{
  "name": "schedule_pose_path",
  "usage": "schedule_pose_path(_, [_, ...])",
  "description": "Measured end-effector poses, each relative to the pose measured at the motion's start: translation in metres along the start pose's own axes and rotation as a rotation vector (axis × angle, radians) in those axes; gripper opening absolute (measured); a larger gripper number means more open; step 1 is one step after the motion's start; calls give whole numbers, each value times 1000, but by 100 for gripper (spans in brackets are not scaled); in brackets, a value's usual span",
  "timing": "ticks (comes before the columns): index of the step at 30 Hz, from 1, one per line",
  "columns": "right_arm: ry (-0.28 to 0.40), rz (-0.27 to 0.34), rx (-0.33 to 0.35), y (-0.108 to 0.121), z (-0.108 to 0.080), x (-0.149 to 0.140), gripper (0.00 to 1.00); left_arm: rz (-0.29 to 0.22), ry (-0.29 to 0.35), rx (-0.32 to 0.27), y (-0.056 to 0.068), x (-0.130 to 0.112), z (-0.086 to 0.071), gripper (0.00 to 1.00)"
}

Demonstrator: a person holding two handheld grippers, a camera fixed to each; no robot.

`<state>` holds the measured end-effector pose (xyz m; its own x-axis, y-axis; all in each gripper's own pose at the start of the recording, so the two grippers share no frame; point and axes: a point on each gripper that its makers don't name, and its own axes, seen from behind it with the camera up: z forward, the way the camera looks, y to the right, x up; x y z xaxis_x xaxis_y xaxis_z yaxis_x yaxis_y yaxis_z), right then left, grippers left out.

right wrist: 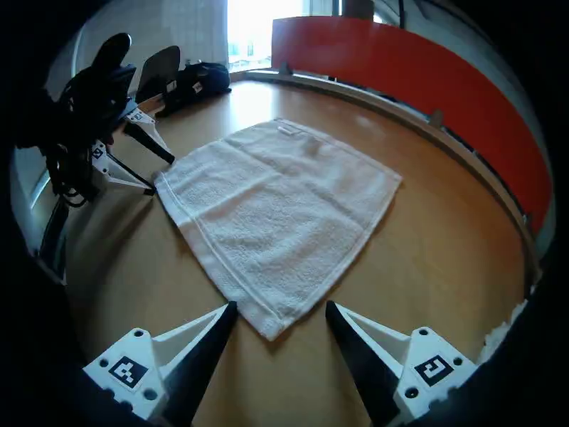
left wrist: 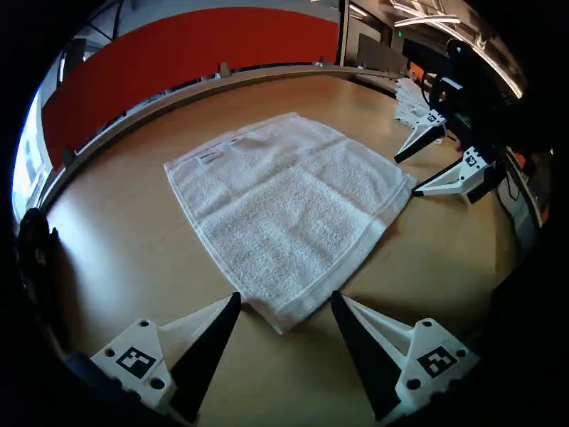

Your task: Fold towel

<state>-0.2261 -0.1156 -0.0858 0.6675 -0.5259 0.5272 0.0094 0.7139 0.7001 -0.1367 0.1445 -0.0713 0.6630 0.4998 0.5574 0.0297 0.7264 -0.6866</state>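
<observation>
The left claw point(left wrist: 284, 299) sits low over a pale wooden desk point(left wrist: 121, 249) with its two dark fingers spread wide apart. Between them lies one corner of a white towel point(left wrist: 284, 206), not yet pinched. The right claw point(right wrist: 281, 306) is posed the same way, fingers apart and nothing held, framing the neighbouring corner at the other end of the same hemmed edge. From each claw the other can be seen across the cloth, pointing in at its own corner. The towel lies flat and open on the desk, roughly square, with a looped terry surface, a stitched border along the near edge and a small tag by the far edge. It looks light, soft and limp, so it will likely sag and drape once lifted and will not hold a shape by itself. The hemmed corners seem the best places to grip, since the stitching is thicker there and gives the fingers something to bite. The rough pile should not slip much, though a shallow pinch may catch one layer alone. Beyond the desk stands a long red partition point(left wrist: 192, 50).
</observation>
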Motion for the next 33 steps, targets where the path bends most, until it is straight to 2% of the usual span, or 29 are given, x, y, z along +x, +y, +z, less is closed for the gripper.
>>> schedule_pose_path(8, [1,-6,21,-4,-2,0,84,28,-12,10,1,-2,1,94])
schedule_pose_path(16, [0,-12,28,-8,-3,-1,70,18,-22,19,1,-2,2,91])
schedule_pose_path(26, [-6,-15,33,-8,-4,-1,48,15,-35,25,5,-3,1,70])
schedule_pose_path(33, [-6,-6,30,-7,-3,-2,26,5,-49,38,3,-2,1,39])
